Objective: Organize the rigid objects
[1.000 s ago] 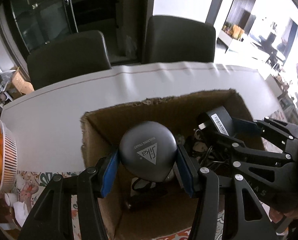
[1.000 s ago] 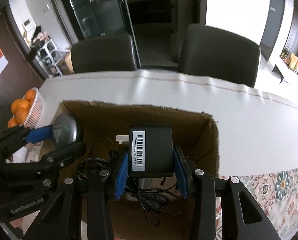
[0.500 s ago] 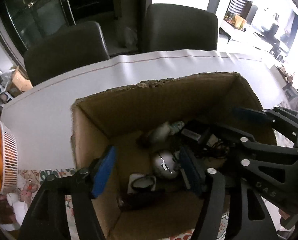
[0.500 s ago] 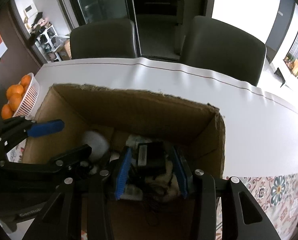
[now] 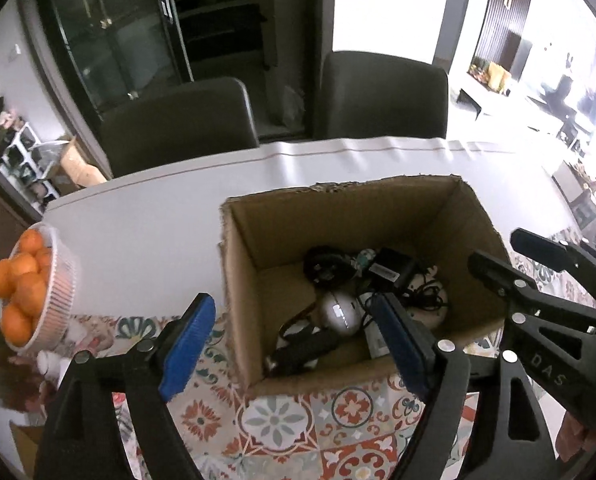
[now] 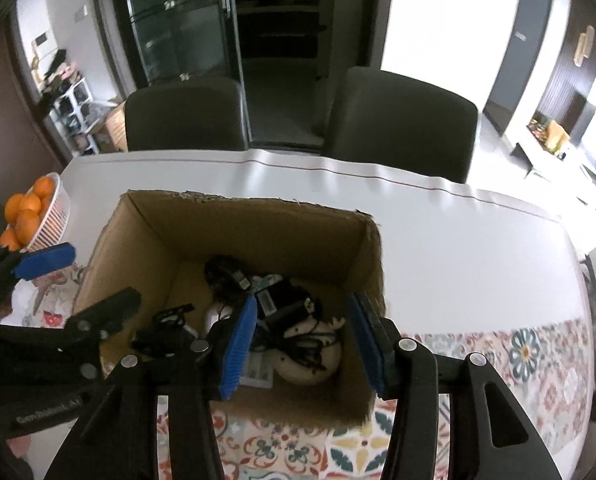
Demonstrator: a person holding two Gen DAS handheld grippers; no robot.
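Observation:
An open cardboard box (image 5: 418,204) (image 6: 234,220) stands on the table. Inside lie a grey rounded Sika object (image 5: 340,312), a black power adapter (image 5: 390,270) (image 6: 282,300) with tangled black cables (image 6: 306,340), a black flat object (image 5: 302,350) and a cream round thing (image 6: 310,364). My left gripper (image 5: 294,344) is open and empty above the box's near left corner. My right gripper (image 6: 304,344) is open and empty above the box's near right side. Each gripper shows in the other's view.
A white basket of oranges (image 5: 54,284) (image 6: 54,216) sits at the table's left edge. A patterned cloth (image 5: 306,420) covers the near table; white tabletop (image 6: 458,248) lies beyond. Two dark chairs (image 5: 382,96) stand behind the table.
Both grippers opened: the grey Sika object and the black adapter dropped into the box. Both grippers have since drawn back and up from the box, wider open.

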